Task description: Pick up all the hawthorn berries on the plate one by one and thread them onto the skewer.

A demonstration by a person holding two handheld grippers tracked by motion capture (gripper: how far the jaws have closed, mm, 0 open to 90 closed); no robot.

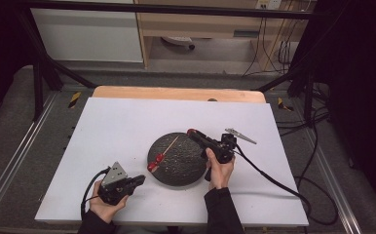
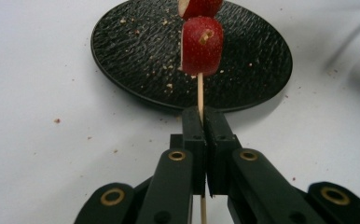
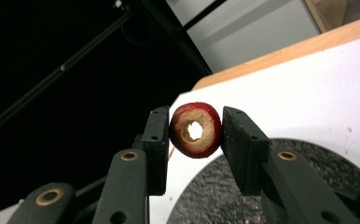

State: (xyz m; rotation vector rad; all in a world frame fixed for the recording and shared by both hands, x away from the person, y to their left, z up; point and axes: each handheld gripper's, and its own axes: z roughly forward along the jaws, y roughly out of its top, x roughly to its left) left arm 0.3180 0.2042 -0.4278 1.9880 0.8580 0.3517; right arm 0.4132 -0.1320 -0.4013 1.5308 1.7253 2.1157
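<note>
Skewer [image 2: 200,93], thin and wooden, stands clamped between the left gripper's [image 2: 201,122] jaws, carrying two red fruit pieces [image 2: 202,45] over the near part of the black plate [image 2: 136,56]. Crumbs [image 2: 166,70] lie scattered in the plate. The right gripper's [image 3: 196,130] jaws are clamped on a cored red fruit ring [image 3: 195,129] above the plate's far rim. Both sit over the white tabletop [image 1: 118,126].
</note>
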